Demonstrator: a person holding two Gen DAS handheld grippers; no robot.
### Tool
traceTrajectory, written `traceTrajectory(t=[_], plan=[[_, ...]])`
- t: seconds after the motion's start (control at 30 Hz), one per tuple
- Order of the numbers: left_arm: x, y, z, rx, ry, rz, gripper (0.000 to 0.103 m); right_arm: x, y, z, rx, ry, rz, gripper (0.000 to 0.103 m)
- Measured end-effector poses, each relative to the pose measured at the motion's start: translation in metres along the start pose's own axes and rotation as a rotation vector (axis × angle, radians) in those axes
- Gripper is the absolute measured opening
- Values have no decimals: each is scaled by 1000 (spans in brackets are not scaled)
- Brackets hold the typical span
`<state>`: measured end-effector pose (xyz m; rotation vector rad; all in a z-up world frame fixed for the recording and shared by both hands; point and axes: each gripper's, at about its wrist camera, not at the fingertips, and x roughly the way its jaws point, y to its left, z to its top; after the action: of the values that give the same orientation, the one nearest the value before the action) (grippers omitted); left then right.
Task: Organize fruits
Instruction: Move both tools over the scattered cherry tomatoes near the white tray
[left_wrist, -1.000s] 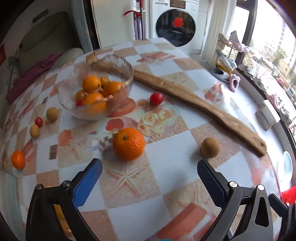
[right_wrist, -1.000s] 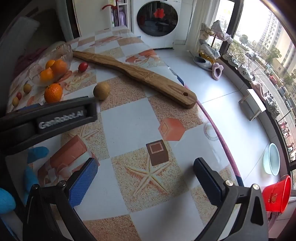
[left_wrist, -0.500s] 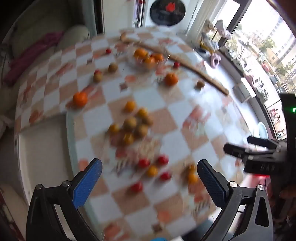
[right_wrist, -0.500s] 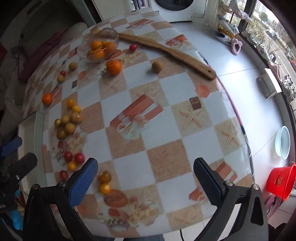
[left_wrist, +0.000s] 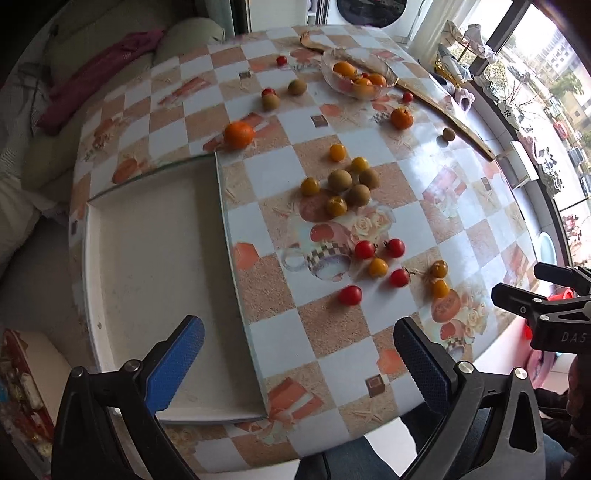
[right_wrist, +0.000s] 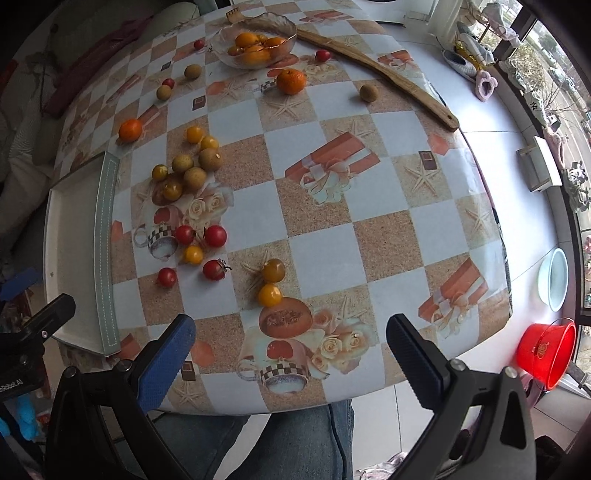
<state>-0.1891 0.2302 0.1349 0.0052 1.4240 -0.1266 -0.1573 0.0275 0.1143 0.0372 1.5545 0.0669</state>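
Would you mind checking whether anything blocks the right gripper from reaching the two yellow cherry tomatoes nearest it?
Nothing visible does. The open right gripper hangs over the table edge, and only bare patterned tablecloth lies between it and the two yellow cherry tomatoes.

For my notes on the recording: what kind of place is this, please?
Most likely a home living area: a washing machine behind the table, a sofa with cushions beside it, and slippers by the window.

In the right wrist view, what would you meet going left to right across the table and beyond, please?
White tray → mandarin beside the tray → glass bowl of oranges → brown fruit by the wooden stick → pale basin on the floor.
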Motion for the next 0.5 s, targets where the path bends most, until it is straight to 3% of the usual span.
traceTrajectory(t=[0.1, 0.5], plan=[[8, -9, 3, 7, 69, 9, 103, -2, -2, 1, -29, 9, -4, 103], [23, -28, 10, -45, 101, 53, 103, -4, -16, 14, -98, 30, -12, 103]])
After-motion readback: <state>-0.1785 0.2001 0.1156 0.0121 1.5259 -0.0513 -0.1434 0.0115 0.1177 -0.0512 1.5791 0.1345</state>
